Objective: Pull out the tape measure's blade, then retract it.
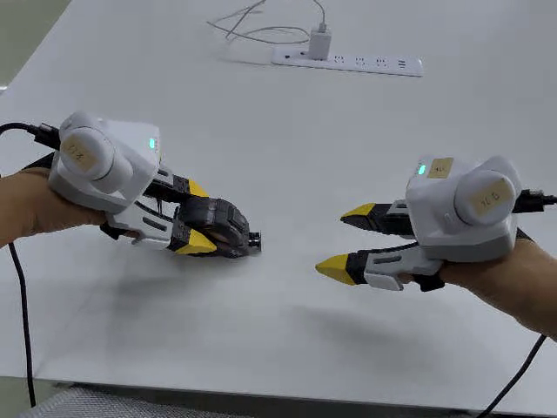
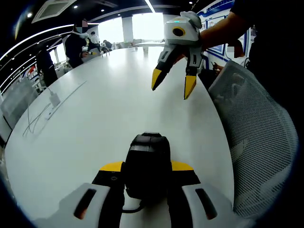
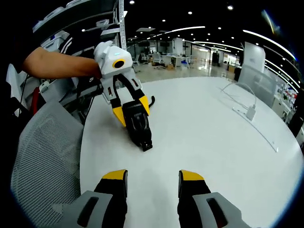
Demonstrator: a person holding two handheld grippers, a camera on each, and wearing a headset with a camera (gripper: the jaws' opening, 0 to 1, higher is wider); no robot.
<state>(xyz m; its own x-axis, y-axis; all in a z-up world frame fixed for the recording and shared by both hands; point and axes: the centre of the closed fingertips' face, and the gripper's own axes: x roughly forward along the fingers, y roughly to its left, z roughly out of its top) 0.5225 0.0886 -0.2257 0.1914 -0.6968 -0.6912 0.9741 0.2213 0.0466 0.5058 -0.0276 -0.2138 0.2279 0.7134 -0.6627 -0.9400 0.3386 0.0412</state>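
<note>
Your left gripper (image 1: 200, 216) has its yellow-tipped jaws closed on the tape measure (image 1: 223, 226), one jaw on each flat side of the black case. The case sits low at the left of the white table (image 1: 287, 131), its nose pointing toward your other hand. From the head view it looks as if the case touches the tabletop, but the contact line is too dark to be sure. At the nose, the small end of the blade (image 1: 255, 237) pokes out right at the mouth of the case, with no length of blade drawn out along the table.

Your right gripper (image 1: 344, 239) is held level across from it, well apart from the tape measure. Its jaws are spread wide with nothing between them, and its tips point at the case.

Farther back on the table a white power strip (image 1: 348, 61) lies flat, with a white charger (image 1: 320, 42) plugged into its left end. A loose white cord (image 1: 252, 30) curls away from the charger. A black cable (image 1: 17, 287) hangs from the back of the left gripper over the table's near edge. A grey mesh chair (image 2: 256, 142) stands just beside the table on your side.
</note>
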